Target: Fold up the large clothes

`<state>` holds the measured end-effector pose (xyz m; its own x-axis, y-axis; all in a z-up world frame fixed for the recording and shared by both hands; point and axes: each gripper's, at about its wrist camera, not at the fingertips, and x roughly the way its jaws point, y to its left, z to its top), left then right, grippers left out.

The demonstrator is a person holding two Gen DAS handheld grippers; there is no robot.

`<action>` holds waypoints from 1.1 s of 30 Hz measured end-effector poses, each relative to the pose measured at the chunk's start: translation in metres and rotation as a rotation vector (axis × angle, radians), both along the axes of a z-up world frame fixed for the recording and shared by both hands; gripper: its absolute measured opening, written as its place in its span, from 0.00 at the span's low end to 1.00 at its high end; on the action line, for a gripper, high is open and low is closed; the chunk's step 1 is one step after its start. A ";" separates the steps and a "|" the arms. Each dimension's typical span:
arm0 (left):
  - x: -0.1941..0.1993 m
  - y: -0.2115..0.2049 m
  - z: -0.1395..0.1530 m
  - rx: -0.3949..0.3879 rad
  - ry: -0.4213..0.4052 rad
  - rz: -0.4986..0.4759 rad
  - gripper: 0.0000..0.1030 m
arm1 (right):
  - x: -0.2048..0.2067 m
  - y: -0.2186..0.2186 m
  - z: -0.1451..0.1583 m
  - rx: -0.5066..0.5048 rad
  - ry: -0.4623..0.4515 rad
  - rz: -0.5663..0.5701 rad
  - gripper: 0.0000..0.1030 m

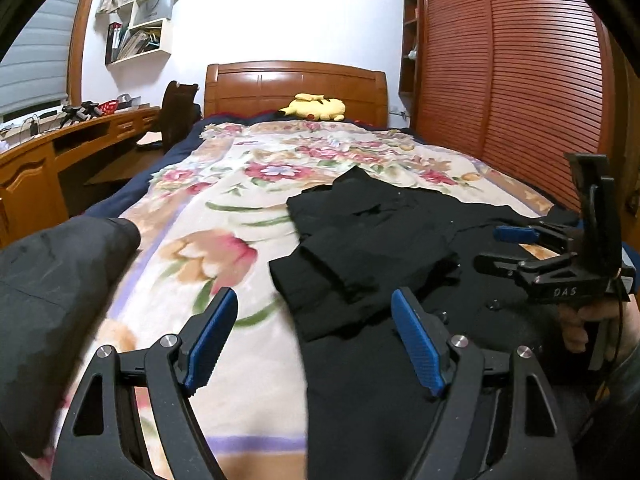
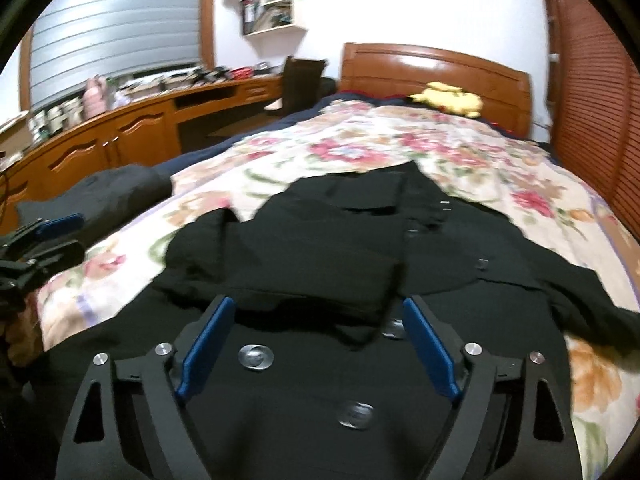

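Observation:
A black coat [image 1: 380, 240] [image 2: 320, 248] with large round buttons [image 2: 256, 357] lies spread on the floral blanket [image 1: 240, 184] [image 2: 400, 144], one sleeve folded across its front. My left gripper [image 1: 315, 294] is open over the coat's left edge and the blanket, with nothing between its blue pads [image 1: 212, 336]. It shows at the left edge of the right wrist view [image 2: 76, 236]. My right gripper [image 2: 318, 302] is open just above the coat's buttoned front, pads [image 2: 432, 344] apart. In the left wrist view the right gripper [image 1: 494, 248] hovers over the coat's right side, held by a hand [image 1: 576, 324].
A dark grey garment [image 1: 52, 280] [image 2: 108, 192] lies at the bed's left side. A yellow plush toy [image 1: 314, 107] [image 2: 452, 98] sits by the wooden headboard [image 1: 296, 88]. A wooden desk [image 1: 60, 148] and chair [image 1: 178, 116] stand left, a slatted wardrobe [image 1: 512, 80] right.

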<state>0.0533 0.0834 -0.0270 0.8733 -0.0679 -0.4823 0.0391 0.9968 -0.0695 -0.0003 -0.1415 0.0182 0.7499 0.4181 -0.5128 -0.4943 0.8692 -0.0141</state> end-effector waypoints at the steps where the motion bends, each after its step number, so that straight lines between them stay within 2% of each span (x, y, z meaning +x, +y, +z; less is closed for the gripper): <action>1: -0.001 0.002 0.000 0.001 -0.003 -0.002 0.78 | 0.002 0.006 0.000 -0.018 0.003 0.016 0.81; 8: -0.007 0.021 -0.008 0.015 -0.006 -0.003 0.78 | 0.027 0.049 -0.003 -0.140 0.049 0.094 0.74; 15: -0.013 0.031 -0.011 0.018 0.004 -0.008 0.78 | 0.067 0.085 -0.013 -0.175 0.144 0.145 0.73; 21: -0.016 0.039 -0.016 0.010 0.017 -0.013 0.78 | 0.083 0.108 -0.025 -0.209 0.208 0.180 0.73; 23: -0.015 0.041 -0.018 0.001 0.030 -0.009 0.78 | 0.086 0.114 -0.029 -0.226 0.219 0.185 0.54; 24: -0.016 0.041 -0.019 -0.005 0.033 -0.010 0.78 | 0.089 0.116 -0.031 -0.238 0.220 0.189 0.31; 26: -0.017 0.038 -0.018 -0.007 0.029 -0.022 0.78 | 0.089 0.115 -0.030 -0.260 0.190 0.160 0.26; 28: -0.018 0.032 -0.016 -0.003 0.018 -0.035 0.78 | 0.089 0.109 -0.027 -0.244 0.168 0.144 0.12; 33: -0.019 0.015 -0.010 -0.008 0.002 -0.078 0.78 | 0.078 0.068 0.004 -0.139 0.060 0.051 0.09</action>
